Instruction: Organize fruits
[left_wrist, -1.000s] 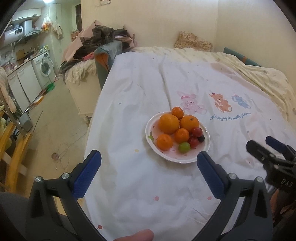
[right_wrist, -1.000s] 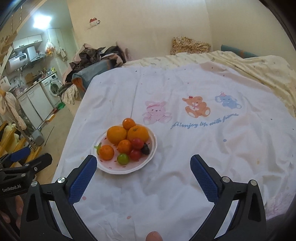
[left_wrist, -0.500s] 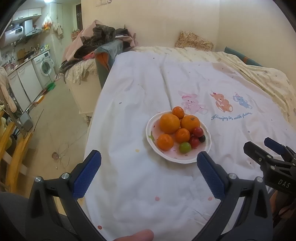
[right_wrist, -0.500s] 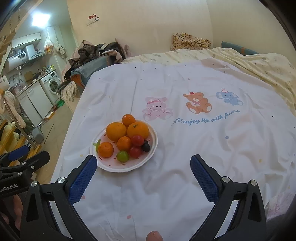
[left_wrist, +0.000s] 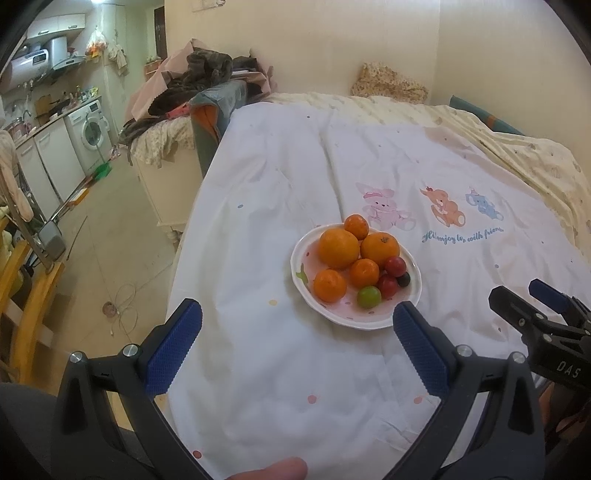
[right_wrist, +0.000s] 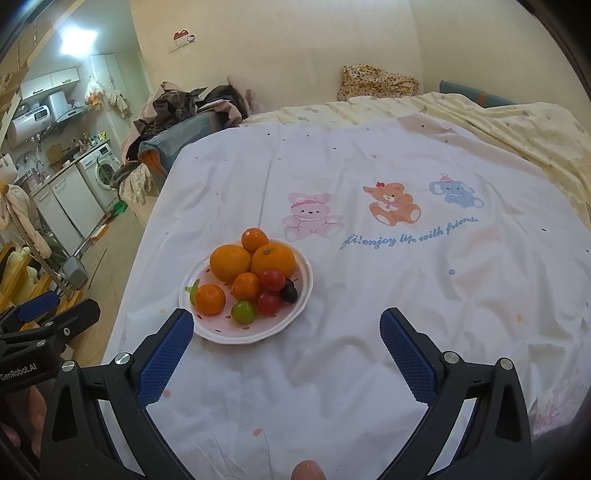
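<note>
A white plate (left_wrist: 301, 254) (right_wrist: 295, 314) of fruit sits on a white printed sheet. It holds two big oranges (left_wrist: 338, 248) (right_wrist: 230, 263), several small tangerines (left_wrist: 330, 285) (right_wrist: 209, 299), two red tomatoes (left_wrist: 395, 266) (right_wrist: 272, 280), a green one (left_wrist: 368, 297) (right_wrist: 243, 312) and a dark grape (left_wrist: 403, 279) (right_wrist: 289, 293). My left gripper (left_wrist: 295, 328) is open and empty, just short of the plate. My right gripper (right_wrist: 286, 336) is open and empty, its left finger by the plate's near rim. Each gripper also shows in the other's view, the right one (left_wrist: 532, 306) and the left one (right_wrist: 51, 310).
The sheet (right_wrist: 406, 277) with bear and rabbit prints covers a bed. Its left edge drops to the floor (left_wrist: 110, 236). A pile of clothes (left_wrist: 199, 77) lies at the far left corner, a washing machine (left_wrist: 90, 133) beyond. A patterned pillow (right_wrist: 376, 81) lies by the wall.
Both grippers have moved slightly forward toward the plate. Both stay open and the fruit has not moved.
</note>
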